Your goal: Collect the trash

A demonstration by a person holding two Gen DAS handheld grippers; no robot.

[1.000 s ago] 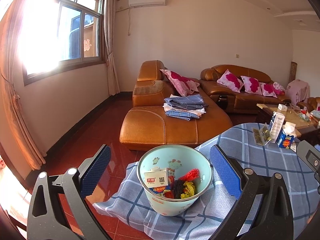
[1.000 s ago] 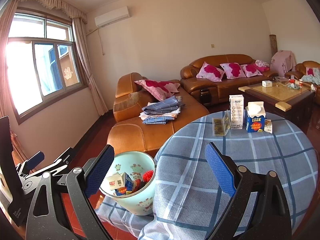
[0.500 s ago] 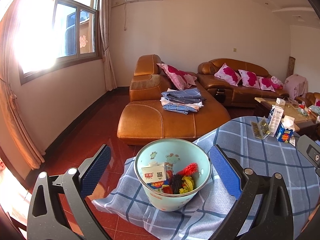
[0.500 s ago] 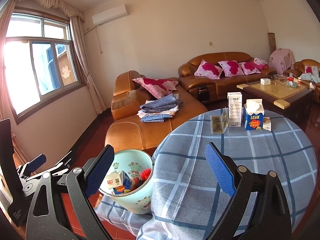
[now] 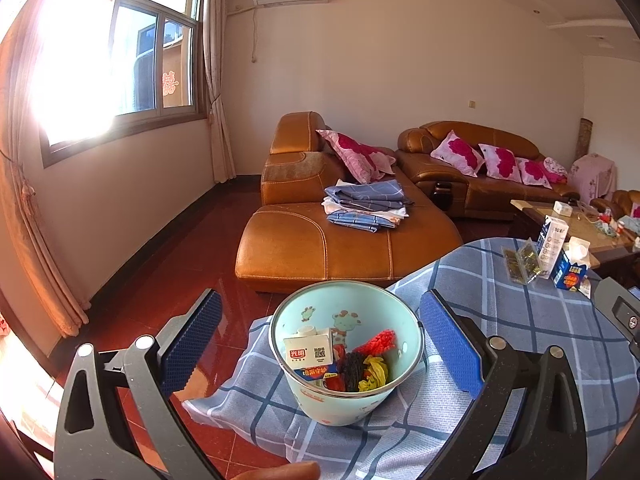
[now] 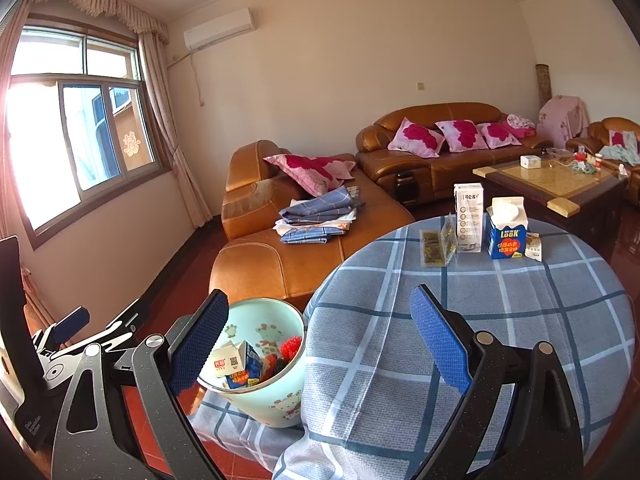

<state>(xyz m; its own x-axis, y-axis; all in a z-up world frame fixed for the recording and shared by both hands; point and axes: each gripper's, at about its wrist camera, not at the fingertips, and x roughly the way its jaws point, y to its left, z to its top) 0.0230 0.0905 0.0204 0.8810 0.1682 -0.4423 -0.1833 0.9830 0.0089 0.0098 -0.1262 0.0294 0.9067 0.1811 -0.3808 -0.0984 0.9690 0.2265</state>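
- The blue carton [image 6: 506, 233] on the round tabletop [image 6: 520, 320] reads "LOOK" in yellow above a red patch; the smaller writing is too small to read.
- Just left of it stands a tall white carton [image 6: 469, 217] with a column of round marks and dark characters I cannot make out.
- A clear packet with gold contents [image 6: 438, 245] leans beside the tall carton, and a small torn wrapper [image 6: 533, 246] lies just right of the blue one.
- The mint trash bin [image 5: 347, 354], printed with cartoon giraffes, stands on the tablecloth hem by the tabletop's edge.
- Inside it, a white milk carton [image 5: 310, 349] bears a red label with white characters and a QR code; beside it lie a red brush-like piece [image 5: 378, 340], a yellow crumpled wrapper [image 5: 374, 372] and a blue packet [image 5: 318, 372] with orange lettering.
- The left tongs [image 5: 320, 344] are spread wide and empty, the bin seen between their blue pads.
- The right tongs [image 6: 320, 344] are likewise wide and empty, over the near tabletop edge, well apart from the cartons.
- Beyond are a tan leather sofa [image 6: 288, 256] with folded blue cloths [image 6: 316, 220] and a coffee table [image 6: 556, 184].
- A red paper cutout [image 6: 132, 143] hangs on the window.
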